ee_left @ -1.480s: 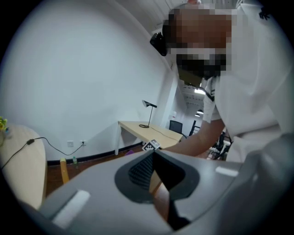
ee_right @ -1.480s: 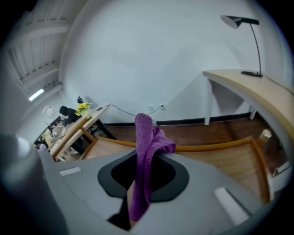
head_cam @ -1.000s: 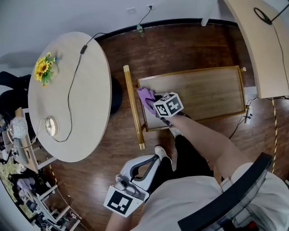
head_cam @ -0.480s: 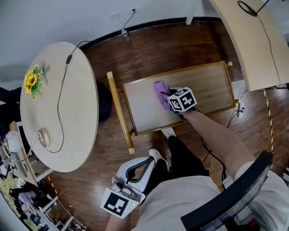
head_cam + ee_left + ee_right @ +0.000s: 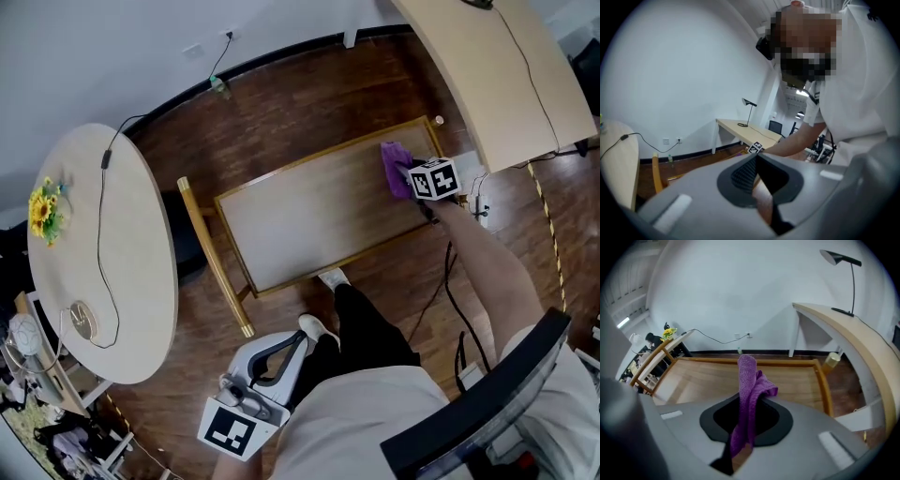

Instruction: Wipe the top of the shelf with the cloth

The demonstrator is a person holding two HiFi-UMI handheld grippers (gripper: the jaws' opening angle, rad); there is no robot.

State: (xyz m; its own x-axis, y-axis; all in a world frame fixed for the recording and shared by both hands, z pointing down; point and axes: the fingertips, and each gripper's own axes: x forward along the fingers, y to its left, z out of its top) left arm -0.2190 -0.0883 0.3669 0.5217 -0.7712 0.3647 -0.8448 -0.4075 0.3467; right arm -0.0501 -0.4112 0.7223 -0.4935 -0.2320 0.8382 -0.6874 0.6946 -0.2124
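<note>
Pinching cloth (image 5: 749, 380) | right hand-held gripper (image 5: 742, 439) | over shelf (image 5: 309, 220) top, right end

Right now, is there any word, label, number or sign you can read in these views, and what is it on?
No readable words or numbers in any view.
Marker cube on the right gripper: black-and-white square patterns, no letters.
Marker cube on the left gripper: a pattern only, no letters.
Wall socket: too small to show any print.

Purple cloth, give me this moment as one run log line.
right gripper: shut on purple cloth | cloth position: over right end of shelf top | left gripper: shut, empty, held away from shelf
</note>
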